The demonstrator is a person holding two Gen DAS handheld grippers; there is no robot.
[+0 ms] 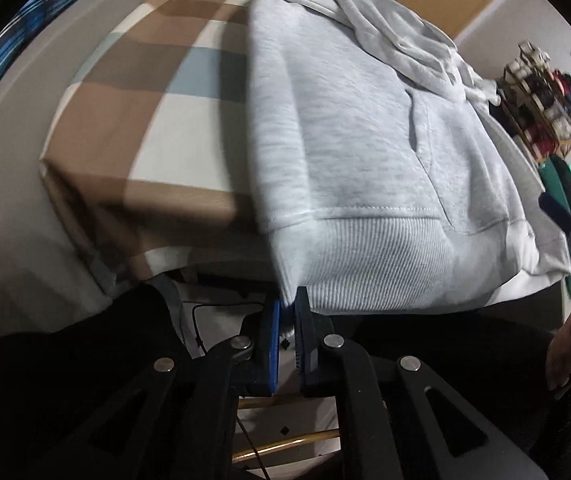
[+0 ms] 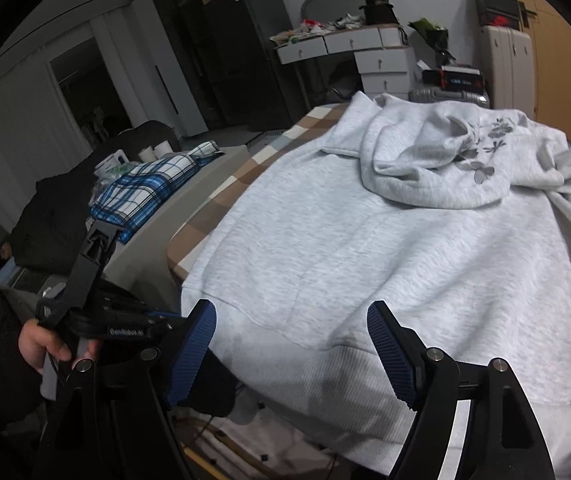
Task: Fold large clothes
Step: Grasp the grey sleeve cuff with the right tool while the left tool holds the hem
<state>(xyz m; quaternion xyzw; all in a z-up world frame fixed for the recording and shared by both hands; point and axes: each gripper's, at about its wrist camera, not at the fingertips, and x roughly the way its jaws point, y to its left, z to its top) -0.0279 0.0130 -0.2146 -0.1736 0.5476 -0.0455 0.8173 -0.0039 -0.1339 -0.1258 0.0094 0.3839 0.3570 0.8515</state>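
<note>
A light grey hoodie (image 1: 349,140) lies flat, front up, on a table with a brown, white and blue checked cloth (image 1: 145,120). Its ribbed hem hangs over the near edge. My left gripper (image 1: 287,304) is shut on the hem's left corner. In the right wrist view the hoodie (image 2: 385,248) fills the table, with its hood and sleeves bunched at the far end. My right gripper (image 2: 293,340) is open and empty, just above the hem. The left gripper (image 2: 157,320) shows at the hem's left corner there.
A blue plaid cloth (image 2: 145,192) and cups lie on a grey surface to the left. Drawers (image 2: 365,52), suitcases and boxes stand behind the table. A wooden rack (image 1: 541,104) of small items and green fabric are on the right.
</note>
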